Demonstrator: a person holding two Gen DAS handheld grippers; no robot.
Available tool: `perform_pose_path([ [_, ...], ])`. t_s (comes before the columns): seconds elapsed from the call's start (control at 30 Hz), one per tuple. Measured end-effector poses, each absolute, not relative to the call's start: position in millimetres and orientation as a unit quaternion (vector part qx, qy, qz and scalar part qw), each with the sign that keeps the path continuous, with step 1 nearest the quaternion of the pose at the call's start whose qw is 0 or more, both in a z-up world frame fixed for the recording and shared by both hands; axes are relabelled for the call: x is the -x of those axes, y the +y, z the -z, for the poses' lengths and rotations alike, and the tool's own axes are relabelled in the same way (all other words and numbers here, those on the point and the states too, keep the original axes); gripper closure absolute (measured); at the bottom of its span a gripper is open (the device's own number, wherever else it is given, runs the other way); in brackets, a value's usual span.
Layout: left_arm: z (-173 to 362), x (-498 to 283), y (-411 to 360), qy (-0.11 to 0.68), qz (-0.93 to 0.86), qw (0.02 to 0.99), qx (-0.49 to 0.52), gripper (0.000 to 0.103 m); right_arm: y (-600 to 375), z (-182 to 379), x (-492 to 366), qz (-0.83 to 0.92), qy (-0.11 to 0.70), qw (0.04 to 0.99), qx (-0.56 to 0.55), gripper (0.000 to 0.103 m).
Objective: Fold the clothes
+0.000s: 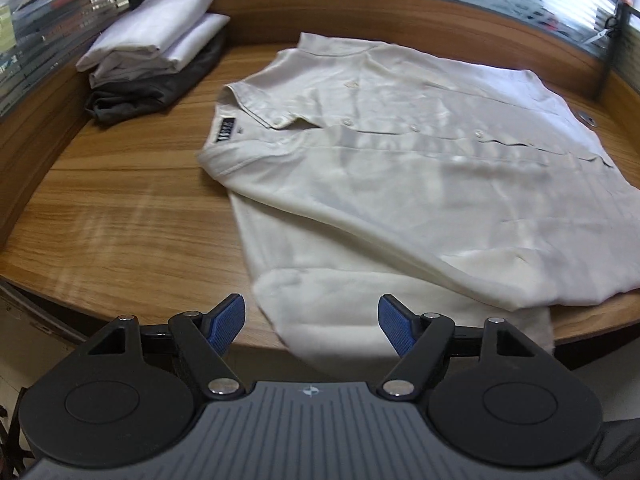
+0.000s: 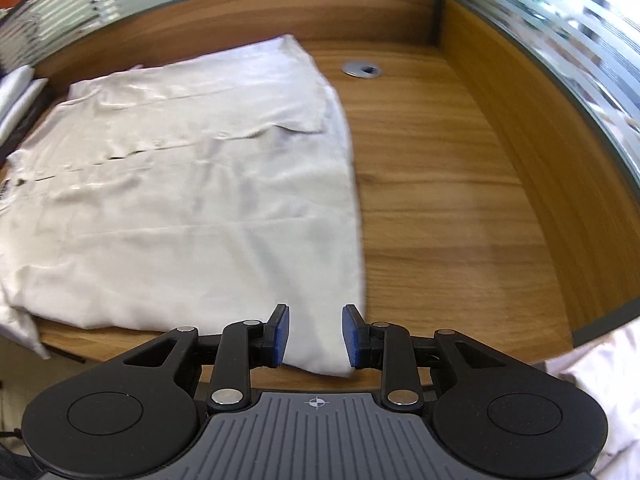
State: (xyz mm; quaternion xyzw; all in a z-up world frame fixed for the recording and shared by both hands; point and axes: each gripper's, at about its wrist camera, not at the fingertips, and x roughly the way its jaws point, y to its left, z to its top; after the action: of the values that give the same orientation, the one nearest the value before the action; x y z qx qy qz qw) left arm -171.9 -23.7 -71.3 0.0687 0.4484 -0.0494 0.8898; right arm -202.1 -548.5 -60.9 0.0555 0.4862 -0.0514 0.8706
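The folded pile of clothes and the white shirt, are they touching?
Apart. The left wrist view shows a strip of bare wooden table between the folded pile and the white shirt's collar.

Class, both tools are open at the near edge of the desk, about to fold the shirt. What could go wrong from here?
1. The cream button-up shirt's near sleeve overhangs the wooden desk edge; it may slide off.
2. The left tool and right tool might pinch only one layer, so the fold comes out crooked.
3. A wide sweep could topple the stack of folded clothes.
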Motion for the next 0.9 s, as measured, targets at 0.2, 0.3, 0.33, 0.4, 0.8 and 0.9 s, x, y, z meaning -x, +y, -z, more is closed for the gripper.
perform_pose_path([
  [0.2, 58.8, 142.7, -6.0, 0.425, 0.031, 0.901, -0.083, 0.024, -510.1, 58.4, 167.3, -0.025, 0.483, 0.875, -0.026, 0.072],
  [0.3, 50.4, 117.4, 2.3, 0.416, 0.021, 0.906, -0.079, 0.024, -499.3, 59.4, 138.9, -0.048, 0.479, 0.876, -0.011, 0.071],
  [0.33, 48.1, 107.2, 4.7, 0.415, 0.019, 0.906, -0.078, 0.024, -498.3, 59.5, 129.3, -0.05, 0.478, 0.877, -0.008, 0.071],
  [0.4, 46.1, 86.5, 6.4, 0.418, 0.019, 0.905, -0.077, 0.024, -497.3, 59.7, 110.3, -0.051, 0.475, 0.879, 0.0, 0.071],
  [0.8, 56.7, -9.4, -17.1, 0.448, 0.015, 0.892, -0.055, 0.025, -575.0, 80.8, 16.7, 0.049, 0.501, 0.864, -0.027, 0.071],
  [0.9, 62.3, -19.2, -27.3, 0.455, 0.023, 0.888, -0.059, 0.025, -587.9, 90.6, -5.9, 0.06, 0.508, 0.859, -0.031, 0.072],
])
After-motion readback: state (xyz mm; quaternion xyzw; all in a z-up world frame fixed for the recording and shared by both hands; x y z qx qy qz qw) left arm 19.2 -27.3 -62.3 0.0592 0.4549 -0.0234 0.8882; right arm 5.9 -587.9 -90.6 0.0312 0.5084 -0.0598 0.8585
